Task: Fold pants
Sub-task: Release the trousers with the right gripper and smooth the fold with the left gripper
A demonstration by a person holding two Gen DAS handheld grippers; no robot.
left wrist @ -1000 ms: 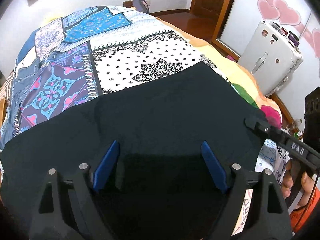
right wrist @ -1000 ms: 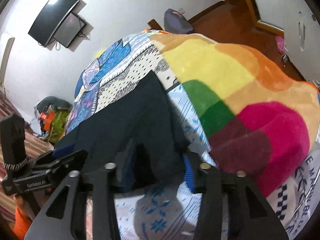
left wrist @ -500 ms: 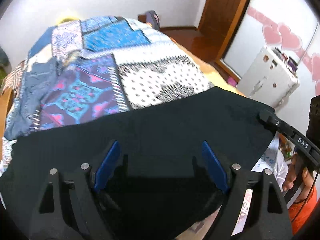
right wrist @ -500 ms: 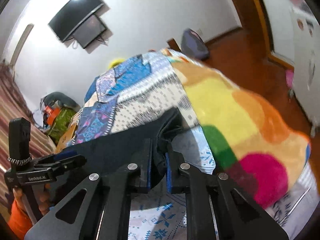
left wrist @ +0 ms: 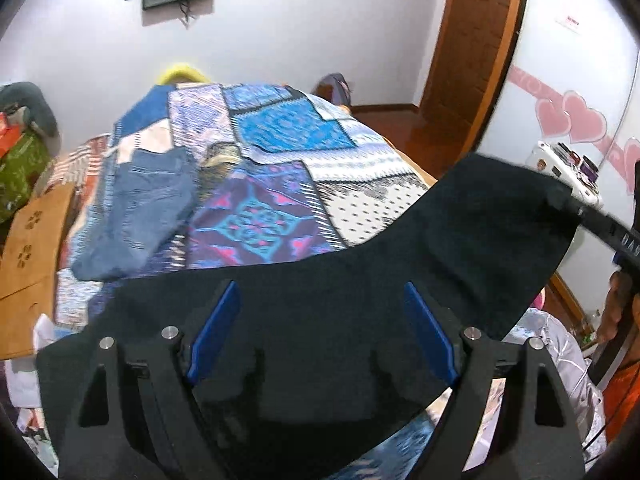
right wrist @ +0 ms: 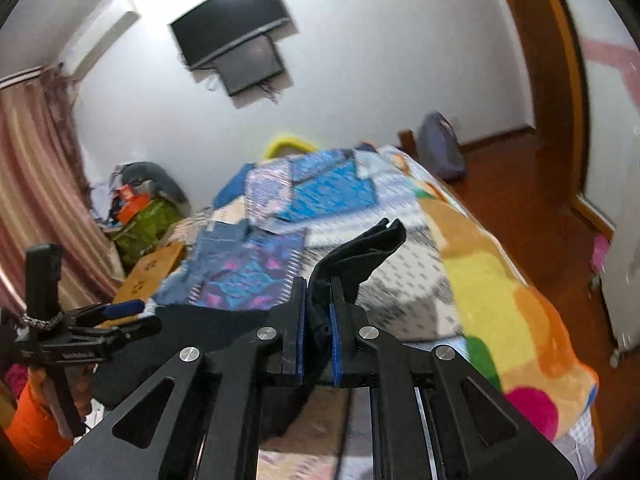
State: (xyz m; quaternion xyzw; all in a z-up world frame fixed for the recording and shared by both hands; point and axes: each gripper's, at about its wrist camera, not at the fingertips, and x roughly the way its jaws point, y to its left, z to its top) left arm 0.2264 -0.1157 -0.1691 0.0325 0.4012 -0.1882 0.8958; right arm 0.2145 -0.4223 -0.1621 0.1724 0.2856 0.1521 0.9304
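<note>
Pants (left wrist: 400, 264) draped across bed (left wrist: 360, 196) near edge, jeans (left wrist: 140, 208) behind at left, wall screen (right wrist: 232, 52) beyond bed
</note>
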